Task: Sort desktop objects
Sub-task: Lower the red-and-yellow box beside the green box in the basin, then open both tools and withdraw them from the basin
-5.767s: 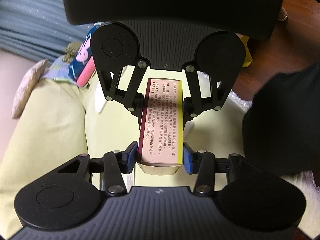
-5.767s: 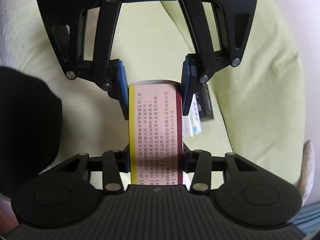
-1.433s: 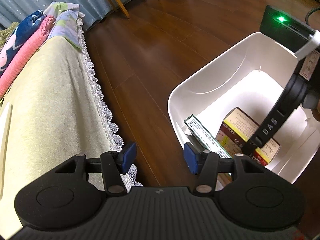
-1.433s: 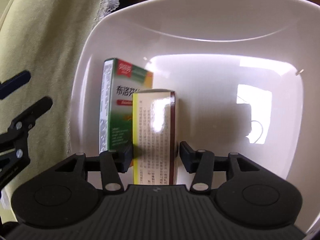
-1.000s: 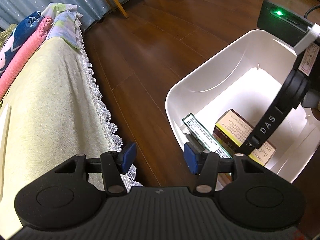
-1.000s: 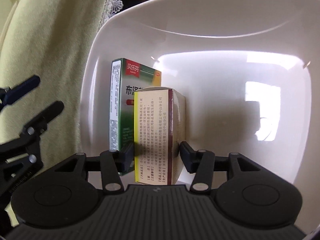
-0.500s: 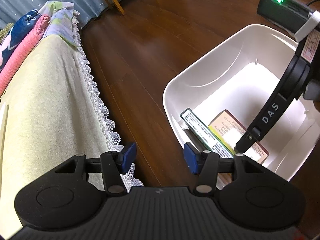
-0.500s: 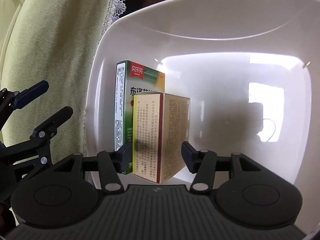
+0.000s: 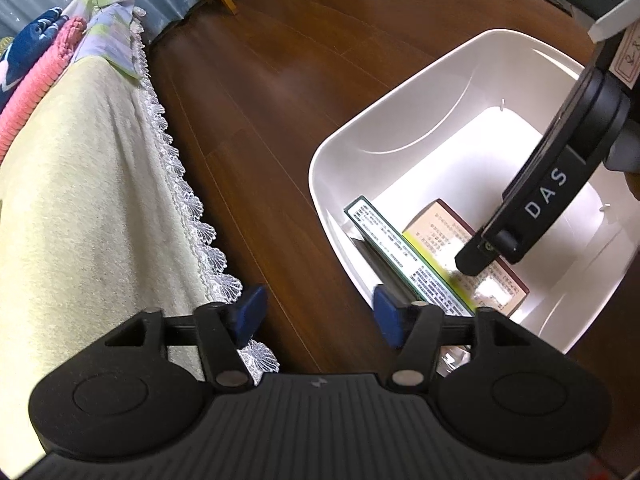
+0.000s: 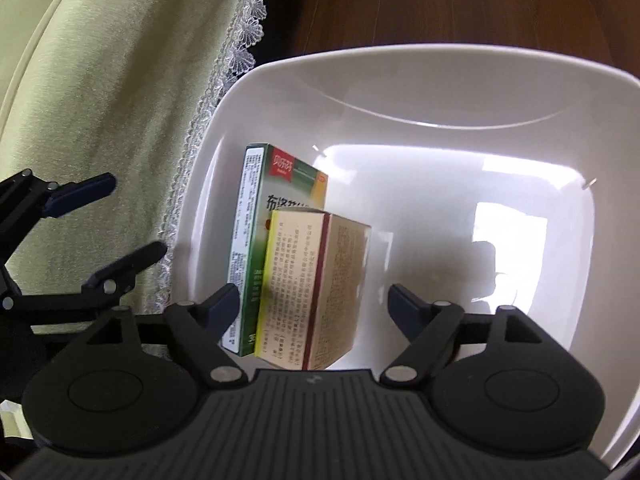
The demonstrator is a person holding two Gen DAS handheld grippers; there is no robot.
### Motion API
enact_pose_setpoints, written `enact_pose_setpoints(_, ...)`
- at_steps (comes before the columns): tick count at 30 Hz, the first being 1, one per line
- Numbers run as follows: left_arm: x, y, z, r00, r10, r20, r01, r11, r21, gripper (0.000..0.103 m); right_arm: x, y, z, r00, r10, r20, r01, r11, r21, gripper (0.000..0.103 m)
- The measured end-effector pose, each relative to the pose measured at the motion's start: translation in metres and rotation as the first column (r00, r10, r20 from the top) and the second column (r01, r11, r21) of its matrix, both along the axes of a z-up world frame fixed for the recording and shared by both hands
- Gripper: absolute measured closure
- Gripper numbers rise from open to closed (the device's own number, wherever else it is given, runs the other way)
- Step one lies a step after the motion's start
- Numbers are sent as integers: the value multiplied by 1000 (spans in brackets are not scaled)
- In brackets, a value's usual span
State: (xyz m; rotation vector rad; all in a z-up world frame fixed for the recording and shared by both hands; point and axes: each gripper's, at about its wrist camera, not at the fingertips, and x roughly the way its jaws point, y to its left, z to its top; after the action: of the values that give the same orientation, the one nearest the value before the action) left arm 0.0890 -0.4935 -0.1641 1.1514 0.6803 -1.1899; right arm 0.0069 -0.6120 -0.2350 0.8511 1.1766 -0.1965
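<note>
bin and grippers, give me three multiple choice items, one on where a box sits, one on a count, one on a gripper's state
1. Where is the green box?
A. on the cloth
B. in the white bin, by its wall nearest the cloth
C. on the floor

2. How many boxes are in the bin?
A. one
B. two
C. four

3. What is the right gripper doing?
A. open above the tan box, gripping nothing
B. shut on the tan box
C. shut on the green box

Answers: 1 B, the green box stands inside the bin on the side toward the cloth. 2 B, only the green and tan boxes show. 3 A, both fingers stand clear of the tan box.
</note>
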Motion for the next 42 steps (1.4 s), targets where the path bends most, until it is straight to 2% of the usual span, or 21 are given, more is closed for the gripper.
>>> enact_pose_setpoints(3,-1,-1,-2,1000,1,-13,-1,1000,9,35,1,0,-1,1000,-1,-24,1,1000,-25,14)
enact_pose_setpoints(7,-3,0,-4,1000,-2,-20,3,1000,18,22,-1,-1,-2,999,-4,-54,2,999,-44,7)
enact_pose_setpoints(12,-2,1,-6,999,8,-38,-7,1000,26,18,-4,-2,-5,997,-17,-81,13,999,-50,4)
enact_pose_setpoints(14,-2,1,-6,999,11,-53,-9,1000,28,10,-5,-4,-5,996,-22,-86,17,998,-58,2)
enact_pose_setpoints(18,-2,2,-5,996,22,-92,-20,999,25,7,-5,-4,-7,994,-34,-101,26,997,-77,1)
enact_pose_setpoints(20,-1,1,-5,993,34,-111,-32,999,19,2,-5,-4,-8,993,-40,-112,30,996,-86,1)
enact_pose_setpoints(25,-2,0,-8,989,57,-138,-53,998,32,1,-7,-3,-7,990,-60,-129,45,992,-118,1)
enact_pose_setpoints(31,-3,2,-10,989,68,-133,-62,997,51,1,-12,2,1,991,-42,-124,23,988,-154,1)
enact_pose_setpoints(39,-3,9,6,987,108,-117,-106,994,22,1,-26,11,17,994,-20,-104,-9,964,-264,1)
enact_pose_setpoints(42,-3,13,11,987,118,-108,-118,993,11,1,-30,15,24,995,-7,-98,-21,960,-279,1)
